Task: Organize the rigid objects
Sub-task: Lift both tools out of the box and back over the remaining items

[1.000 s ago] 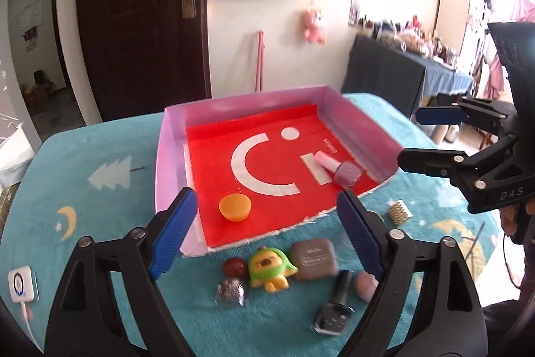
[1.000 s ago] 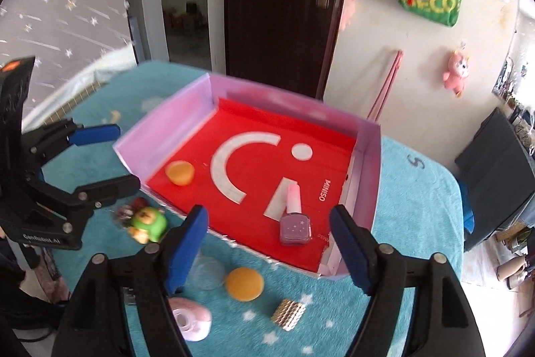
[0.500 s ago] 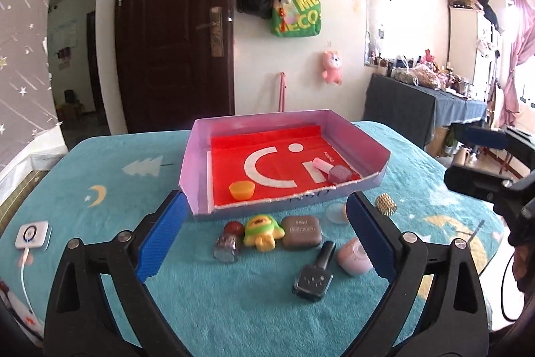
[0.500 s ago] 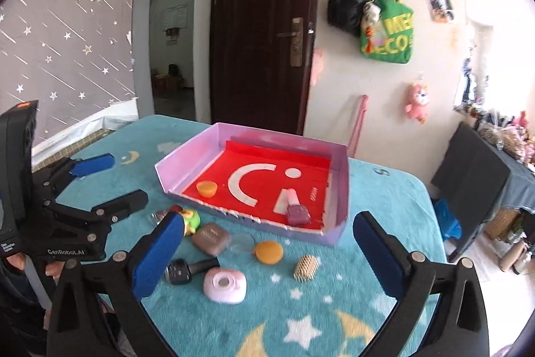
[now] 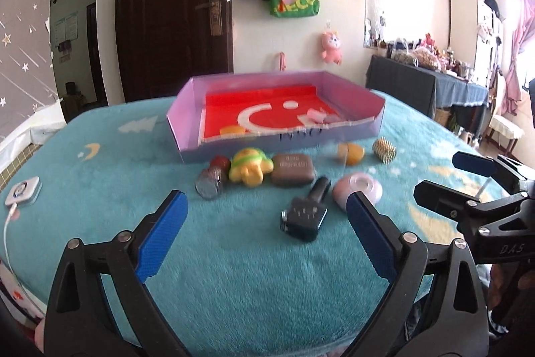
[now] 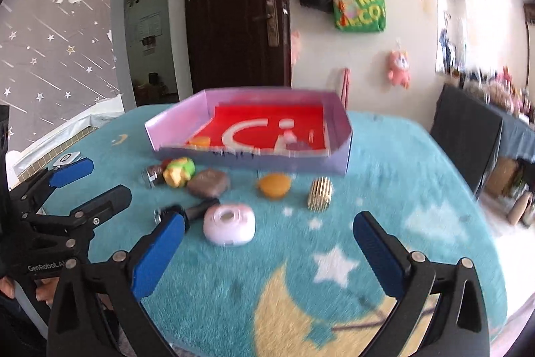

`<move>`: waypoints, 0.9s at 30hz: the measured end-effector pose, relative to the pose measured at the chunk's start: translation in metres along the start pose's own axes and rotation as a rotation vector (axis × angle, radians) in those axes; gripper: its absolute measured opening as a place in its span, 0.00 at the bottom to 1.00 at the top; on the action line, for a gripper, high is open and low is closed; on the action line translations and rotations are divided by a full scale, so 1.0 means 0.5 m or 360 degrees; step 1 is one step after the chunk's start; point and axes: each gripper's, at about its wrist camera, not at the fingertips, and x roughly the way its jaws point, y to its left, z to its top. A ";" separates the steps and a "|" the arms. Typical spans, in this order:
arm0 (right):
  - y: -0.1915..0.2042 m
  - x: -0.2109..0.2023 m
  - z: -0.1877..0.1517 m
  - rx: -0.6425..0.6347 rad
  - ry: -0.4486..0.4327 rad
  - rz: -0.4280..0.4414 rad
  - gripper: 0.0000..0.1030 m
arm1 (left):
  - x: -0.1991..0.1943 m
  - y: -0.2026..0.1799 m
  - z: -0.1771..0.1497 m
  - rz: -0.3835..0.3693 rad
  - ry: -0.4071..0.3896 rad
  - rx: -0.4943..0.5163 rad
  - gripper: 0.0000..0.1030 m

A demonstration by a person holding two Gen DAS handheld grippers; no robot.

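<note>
A lilac tray (image 5: 187,136) with a red floor stands at the table's far middle; it also shows in the right wrist view (image 6: 339,153). It holds an orange cap (image 5: 232,130) and a pink nail polish bottle (image 5: 316,115). In front of it lie a yellow-green toy (image 5: 249,163), a brown case (image 5: 293,169), a black bottle (image 5: 306,211), a pink round case (image 6: 230,224), an orange disc (image 6: 275,185) and a gold spiked roller (image 6: 320,193). My left gripper (image 5: 265,230) is open and empty, near the table's front. My right gripper (image 6: 267,251) is open and empty, behind the pink case.
A white charger with a cable (image 5: 21,190) lies at the table's left edge. A small dark jar (image 5: 210,183) and a red ball (image 5: 219,161) lie left of the toy. A dark door (image 5: 174,9) and a wall with hanging bags stand behind the table.
Both grippers have drawn back from the tray toward the table's front and lowered. The tray and loose objects now look farther away. Nothing was picked up.
</note>
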 end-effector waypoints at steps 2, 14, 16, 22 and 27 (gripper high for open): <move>0.000 0.011 -0.025 0.0037 0.0014 -0.0012 1.00 | 0.009 0.002 -0.014 0.0004 0.0021 -0.0021 0.94; -0.009 0.058 -0.100 0.0101 0.0097 -0.0120 1.00 | 0.040 0.017 -0.067 0.0052 0.0086 -0.0071 0.94; -0.005 0.056 -0.103 0.0075 0.0084 -0.0138 1.00 | 0.043 0.018 -0.071 0.0049 0.0090 -0.0077 0.94; -0.005 0.055 -0.108 0.0073 0.0088 -0.0140 1.00 | 0.044 0.017 -0.076 0.0046 0.0093 -0.0077 0.94; -0.007 0.054 -0.107 0.0079 0.0085 -0.0145 1.00 | 0.043 0.020 -0.077 0.0054 0.0098 -0.0078 0.94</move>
